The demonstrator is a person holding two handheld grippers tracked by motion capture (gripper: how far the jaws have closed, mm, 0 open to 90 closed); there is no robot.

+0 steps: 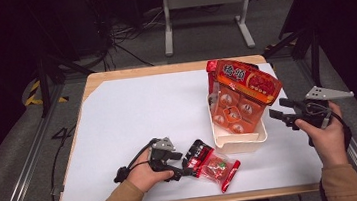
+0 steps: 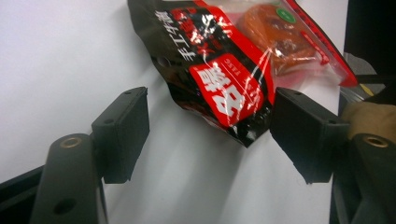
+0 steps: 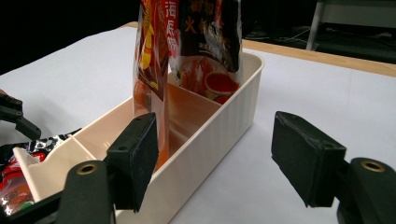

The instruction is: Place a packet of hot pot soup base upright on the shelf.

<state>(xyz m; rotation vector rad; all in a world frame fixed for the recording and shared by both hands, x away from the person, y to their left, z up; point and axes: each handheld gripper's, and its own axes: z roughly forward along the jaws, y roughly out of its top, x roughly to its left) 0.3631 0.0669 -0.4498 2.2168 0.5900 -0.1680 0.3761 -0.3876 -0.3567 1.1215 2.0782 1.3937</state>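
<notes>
Down low, the left gripper (image 1: 186, 170) gapes wide around the black-and-red plastic snack packet (image 2: 219, 74), unclamped; the right gripper (image 1: 279, 109) hangs open beside the cream plastic bin (image 3: 219, 126).

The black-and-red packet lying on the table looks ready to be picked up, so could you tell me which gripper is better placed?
Left: the left gripper is open with the packet between its jaws.

a dim room with grey carpet floor (image 1: 15, 148), tangled cables (image 1: 124, 36) and a white metal stand (image 1: 203, 0).
</notes>
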